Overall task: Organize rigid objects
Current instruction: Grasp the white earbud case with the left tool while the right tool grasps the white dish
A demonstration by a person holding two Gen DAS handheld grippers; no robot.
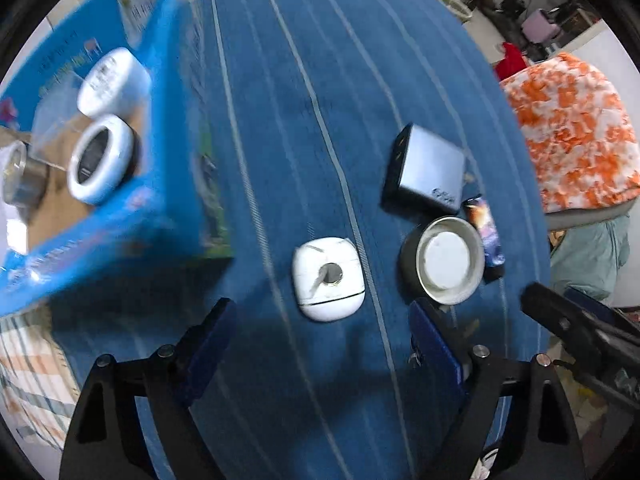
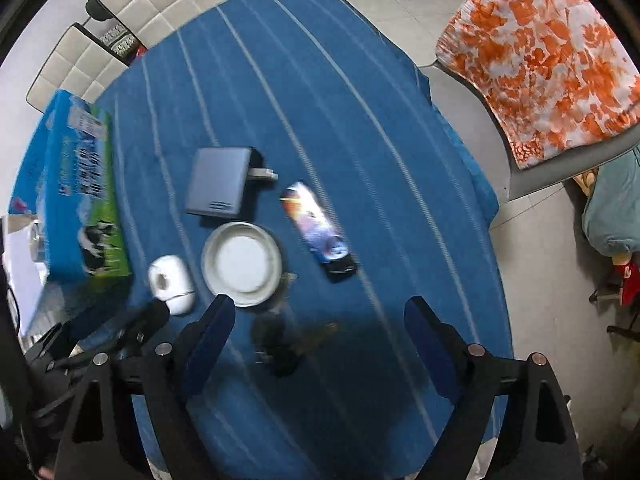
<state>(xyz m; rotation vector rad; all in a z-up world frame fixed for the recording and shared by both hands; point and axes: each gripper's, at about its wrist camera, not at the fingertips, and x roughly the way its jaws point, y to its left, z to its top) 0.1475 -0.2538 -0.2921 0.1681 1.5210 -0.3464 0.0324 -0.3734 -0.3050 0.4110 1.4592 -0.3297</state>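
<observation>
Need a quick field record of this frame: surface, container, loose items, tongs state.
surface: blue striped tablecloth
container: open blue cardboard box, white round items inside
loose items: white rounded case; round metal tin with white centre; grey square charger; colourful flat rectangular pack
left tongs: open, empty
right tongs: open, empty

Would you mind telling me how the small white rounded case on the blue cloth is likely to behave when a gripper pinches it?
The white rounded case looks like smooth, hard plastic, so it is probably stiff but slippery between flat pads. Its curved sides may let it squirt out unless pinched across the middle. It lies flat on the striped blue tablecloth, so it seems unlikely to roll, and it probably weighs little.
</observation>
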